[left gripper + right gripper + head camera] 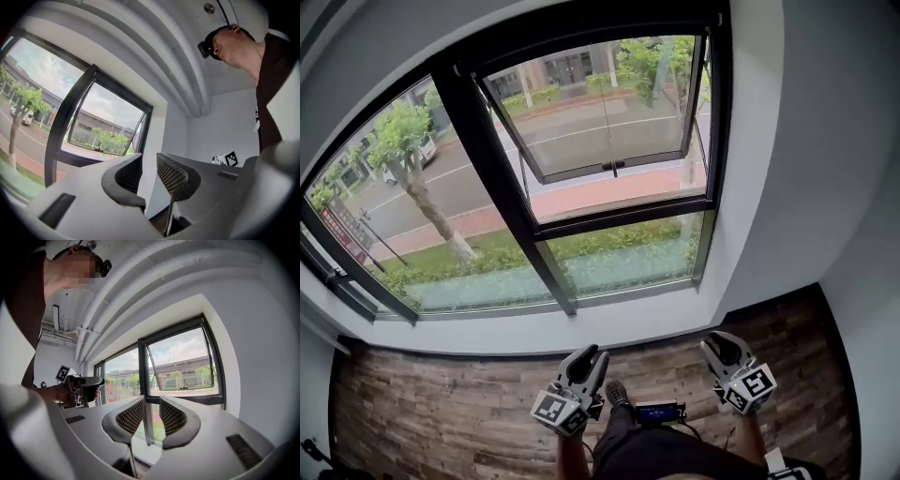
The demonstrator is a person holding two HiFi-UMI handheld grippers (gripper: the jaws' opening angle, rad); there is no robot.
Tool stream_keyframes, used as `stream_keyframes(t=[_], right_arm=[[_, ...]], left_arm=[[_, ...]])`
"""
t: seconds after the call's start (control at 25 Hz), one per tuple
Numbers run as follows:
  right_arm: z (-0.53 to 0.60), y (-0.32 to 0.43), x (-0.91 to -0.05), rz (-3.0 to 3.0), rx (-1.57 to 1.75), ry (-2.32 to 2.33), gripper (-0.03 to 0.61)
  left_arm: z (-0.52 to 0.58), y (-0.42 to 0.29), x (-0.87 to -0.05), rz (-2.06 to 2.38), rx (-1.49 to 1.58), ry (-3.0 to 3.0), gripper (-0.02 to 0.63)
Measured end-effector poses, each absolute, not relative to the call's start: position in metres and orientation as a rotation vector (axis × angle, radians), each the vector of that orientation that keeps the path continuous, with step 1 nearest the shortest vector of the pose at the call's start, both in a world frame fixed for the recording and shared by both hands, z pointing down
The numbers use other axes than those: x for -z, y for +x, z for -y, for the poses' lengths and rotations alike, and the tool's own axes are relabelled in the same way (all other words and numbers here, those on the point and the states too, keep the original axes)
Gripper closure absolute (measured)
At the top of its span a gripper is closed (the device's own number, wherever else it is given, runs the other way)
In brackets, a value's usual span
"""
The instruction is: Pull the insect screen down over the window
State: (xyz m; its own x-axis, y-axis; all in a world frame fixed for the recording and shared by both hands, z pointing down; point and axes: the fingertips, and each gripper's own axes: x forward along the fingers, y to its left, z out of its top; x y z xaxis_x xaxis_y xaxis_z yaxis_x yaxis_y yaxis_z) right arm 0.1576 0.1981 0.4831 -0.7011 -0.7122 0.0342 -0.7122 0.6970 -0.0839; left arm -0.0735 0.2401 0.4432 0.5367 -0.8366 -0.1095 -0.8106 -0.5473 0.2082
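Grey left gripper (589, 356) with marker cube: jaws stand moderately apart, nothing between the mesh-faced pads (171, 174). Grey right gripper (718, 343): jaws likewise apart and empty. Both sit low over the brown wood-plank floor (441, 412), well apart from the black-framed window (490, 161), whose tilted sash (609, 167) stands open. Insect screen: not over the glass, and I cannot tell where it sits.

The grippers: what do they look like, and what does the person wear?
The left gripper and right gripper look alike. Each has a light grey body, curved black-rimmed jaws with perforated pads, and a cube of black-and-white square markers. The person wears a dark top.
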Motion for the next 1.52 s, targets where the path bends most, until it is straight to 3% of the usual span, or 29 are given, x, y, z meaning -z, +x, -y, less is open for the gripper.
stream_keyframes(t=[0.76, 1.12, 1.52], right_arm=[[0.022, 0.035, -0.455, -2.881, -0.090, -1.461, 0.482], [0.099, 0.042, -0.466, -2.891, -0.014, -1.454, 0.482], [0.238, 0.089, -0.426, -2.973, -0.173, -1.202, 0.482]], left_arm=[[0.021, -0.198, -0.389, 1.510, 0.189, 2.834, 0.525], [0.090, -0.206, -0.393, 1.541, 0.163, 2.826, 0.525], [0.188, -0.170, -0.343, 1.930, 0.061, 2.803, 0.525]])
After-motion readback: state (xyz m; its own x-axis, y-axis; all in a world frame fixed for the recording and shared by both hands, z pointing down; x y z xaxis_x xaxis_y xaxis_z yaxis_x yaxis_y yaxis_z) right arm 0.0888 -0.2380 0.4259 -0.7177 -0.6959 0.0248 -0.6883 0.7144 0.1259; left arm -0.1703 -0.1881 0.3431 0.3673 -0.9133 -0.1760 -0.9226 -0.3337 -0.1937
